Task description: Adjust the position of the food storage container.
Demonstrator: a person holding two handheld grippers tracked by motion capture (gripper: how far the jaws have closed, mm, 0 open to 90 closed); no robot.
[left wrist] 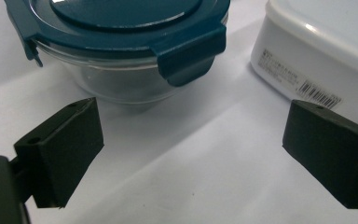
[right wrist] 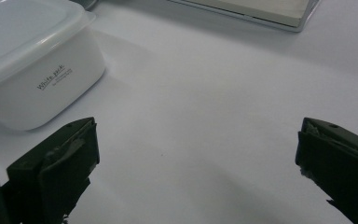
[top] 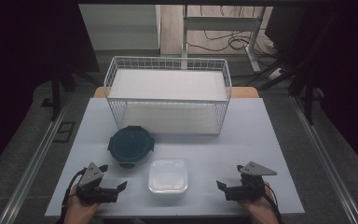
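A round glass container with a dark teal clip lid (top: 131,145) stands left of centre on the white table (top: 261,140). A white square lidded container (top: 168,176) sits just in front and to its right. My left gripper (top: 113,177) rests open near the front left edge, with nothing between its jaws. In the left gripper view the open left gripper (left wrist: 193,154) faces the gap between the round container (left wrist: 121,42) and the white container (left wrist: 326,42). My right gripper (top: 230,177) is open at the front right. In its own view, the right gripper (right wrist: 196,168) has the white container (right wrist: 32,60) ahead to its left.
A white wire rack with two shelves (top: 168,93) stands at the back of the table, and its base edge (right wrist: 261,9) crosses the top of the right gripper view. Metal rails run along both sides of the table. Dark frames and cables lie beyond.
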